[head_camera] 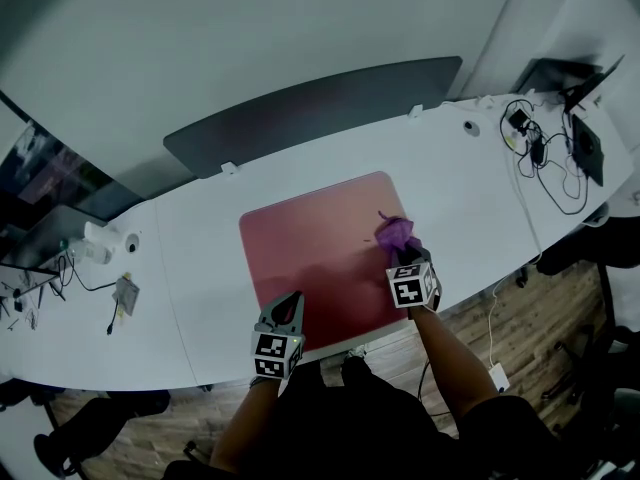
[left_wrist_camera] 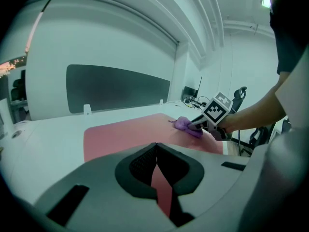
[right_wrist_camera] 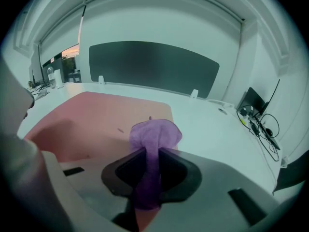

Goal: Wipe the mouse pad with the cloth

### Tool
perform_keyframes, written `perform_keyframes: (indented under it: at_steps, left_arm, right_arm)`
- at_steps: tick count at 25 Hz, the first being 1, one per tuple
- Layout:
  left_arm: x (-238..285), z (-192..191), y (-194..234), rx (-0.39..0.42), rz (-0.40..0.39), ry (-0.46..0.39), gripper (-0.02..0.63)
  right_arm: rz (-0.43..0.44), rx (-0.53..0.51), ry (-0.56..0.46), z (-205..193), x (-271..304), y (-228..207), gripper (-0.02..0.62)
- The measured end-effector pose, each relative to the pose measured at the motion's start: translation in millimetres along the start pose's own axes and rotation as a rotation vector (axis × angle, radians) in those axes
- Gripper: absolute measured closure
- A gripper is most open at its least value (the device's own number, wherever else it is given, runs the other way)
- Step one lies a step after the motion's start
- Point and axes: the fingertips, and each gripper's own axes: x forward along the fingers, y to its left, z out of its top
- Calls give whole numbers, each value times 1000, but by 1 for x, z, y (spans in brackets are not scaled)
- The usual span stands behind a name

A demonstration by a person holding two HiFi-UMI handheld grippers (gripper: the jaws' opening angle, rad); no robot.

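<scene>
On the pink mouse pad [head_camera: 310,253], the right gripper [head_camera: 399,250] clamps the purple cloth [head_camera: 394,232], which touches the pad. At the pad's near edge, the left gripper [head_camera: 289,300] has its jaws closed, empty.

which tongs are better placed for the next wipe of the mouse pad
Right: the right tongs clamp the purple cloth on the pink mouse pad; the left tongs are shut and empty.
</scene>
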Motion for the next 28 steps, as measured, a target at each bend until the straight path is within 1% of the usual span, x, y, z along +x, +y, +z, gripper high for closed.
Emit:
perform_keyframes:
  at_steps: [7, 10, 14, 17, 20, 24, 28]
  left_arm:
    - [-3, -4, -8, -37, 44, -4, 584]
    - [-10, -7, -9, -47, 78, -11, 584]
    - [-25, -10, -10, -64, 139, -25, 584]
    - [-39, -18, -7, -85, 190, -28, 584]
    - [-51, -24, -4, -109, 219, -29, 584]
    - [-67, -29, 3, -127, 243, -37, 584]
    - [-86, -33, 15, -136, 265, -45, 584]
  right_arm:
    - [-5, -78, -22, 1, 0, -4, 506]
    - [17, -85, -50, 6, -4, 1, 506]
    - [72, -80, -127, 24, -27, 17, 506]
    - [151, -68, -187, 39, -47, 47, 505]
    - [229, -72, -222, 48, -64, 81, 505]
    - [335, -77, -240, 48, -77, 132, 505]
    - [413, -94, -234, 45, -85, 186, 505]
